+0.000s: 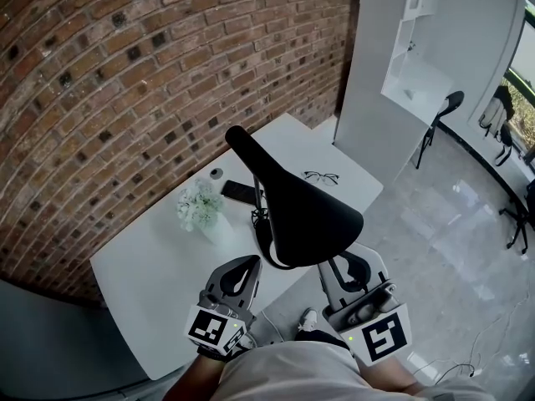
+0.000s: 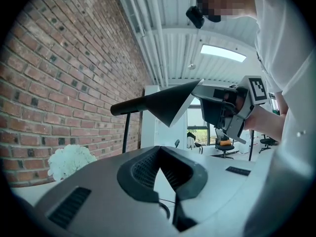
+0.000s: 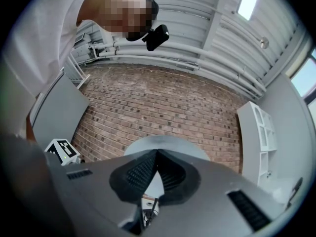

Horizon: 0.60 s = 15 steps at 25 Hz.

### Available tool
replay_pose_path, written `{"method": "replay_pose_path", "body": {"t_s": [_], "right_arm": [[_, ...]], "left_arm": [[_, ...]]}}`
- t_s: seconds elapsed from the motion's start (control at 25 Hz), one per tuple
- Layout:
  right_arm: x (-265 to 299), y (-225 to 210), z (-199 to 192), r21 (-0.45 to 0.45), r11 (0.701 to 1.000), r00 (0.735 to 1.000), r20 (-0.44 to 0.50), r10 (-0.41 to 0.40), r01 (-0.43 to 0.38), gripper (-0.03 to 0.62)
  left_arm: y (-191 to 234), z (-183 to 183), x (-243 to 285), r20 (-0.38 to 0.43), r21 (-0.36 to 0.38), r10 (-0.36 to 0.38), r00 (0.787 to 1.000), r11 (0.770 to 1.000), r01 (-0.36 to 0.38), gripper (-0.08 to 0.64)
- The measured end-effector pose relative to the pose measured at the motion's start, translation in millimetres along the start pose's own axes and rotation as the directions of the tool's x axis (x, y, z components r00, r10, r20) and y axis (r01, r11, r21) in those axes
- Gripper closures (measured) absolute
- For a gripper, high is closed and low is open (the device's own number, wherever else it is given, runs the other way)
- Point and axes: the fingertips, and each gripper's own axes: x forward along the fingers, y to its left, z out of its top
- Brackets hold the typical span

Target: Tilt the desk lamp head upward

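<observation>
Lamp head [image 1: 301, 211] is standing over the white table [image 1: 150, 291]; its black cone is opening toward the person, and its neck is running back toward the brick wall [image 1: 109, 73]. Left gripper [image 2: 158, 149] is hovering low beside the lamp head, jaws pressed together on nothing. Right gripper [image 3: 157, 152] is pointing up into the lamp head's white inside, jaws likewise meeting at the tips with nothing between; it is sitting right at the rim, possibly touching, but contact is unclear. Flowers [image 1: 199, 205], phone [image 1: 242, 192] and glasses [image 1: 321, 176] are lying on the table beyond the lamp.
</observation>
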Motion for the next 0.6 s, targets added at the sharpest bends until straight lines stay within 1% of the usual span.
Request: {"method": "replay_pose_path", "body": {"t_s": [0.28, 0.6], "right_arm": [[-1, 7, 3, -0.005, 1.000, 1.000, 0.000, 0.000, 0.000, 0.577], [-4, 15, 0, -0.004, 1.000, 1.000, -0.024, 0.001, -0.001, 0.577]], "left_arm": [[2, -1, -9, 0.006, -0.003, 0.007, 1.000, 1.000, -0.007, 0.555], [-2, -2, -14, 0.008, -0.010, -0.014, 1.000, 1.000, 0.014, 0.555]]}}
